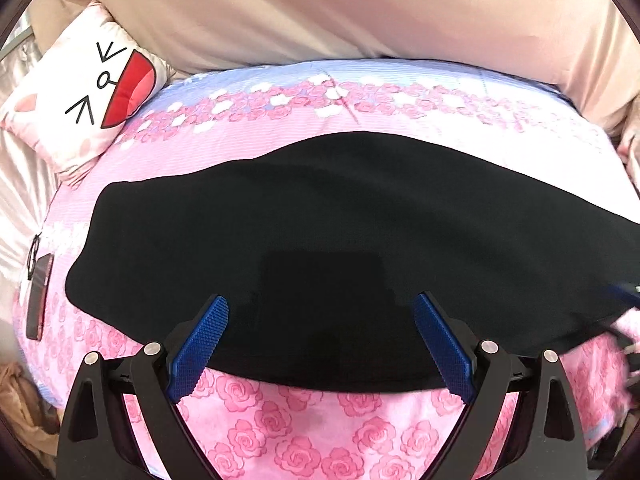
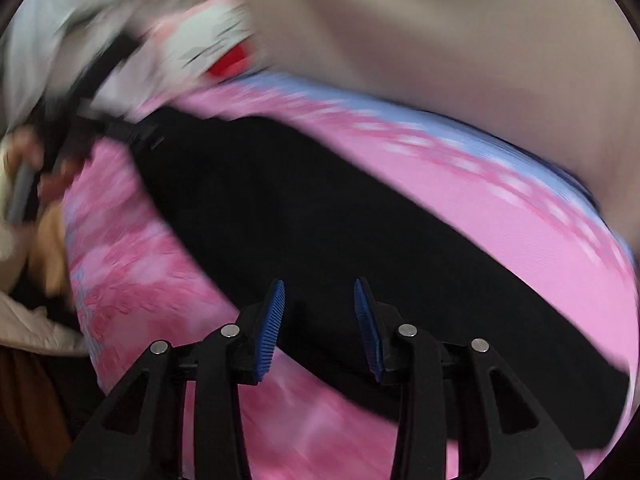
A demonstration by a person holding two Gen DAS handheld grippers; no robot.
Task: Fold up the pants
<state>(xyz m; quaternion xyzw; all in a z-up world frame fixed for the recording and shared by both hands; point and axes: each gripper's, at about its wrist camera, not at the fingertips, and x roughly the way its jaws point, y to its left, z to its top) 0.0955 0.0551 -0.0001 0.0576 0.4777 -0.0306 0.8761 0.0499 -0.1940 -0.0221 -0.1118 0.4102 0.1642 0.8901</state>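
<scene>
Both tongs [image 1: 320, 304] gape over black pants [image 1: 340, 220] (flat).

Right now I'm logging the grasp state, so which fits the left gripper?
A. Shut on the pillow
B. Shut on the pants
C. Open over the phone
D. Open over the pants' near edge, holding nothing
D: the left gripper has its jaws spread wide above the near edge of the black pants, with no cloth pinched between them.
</scene>
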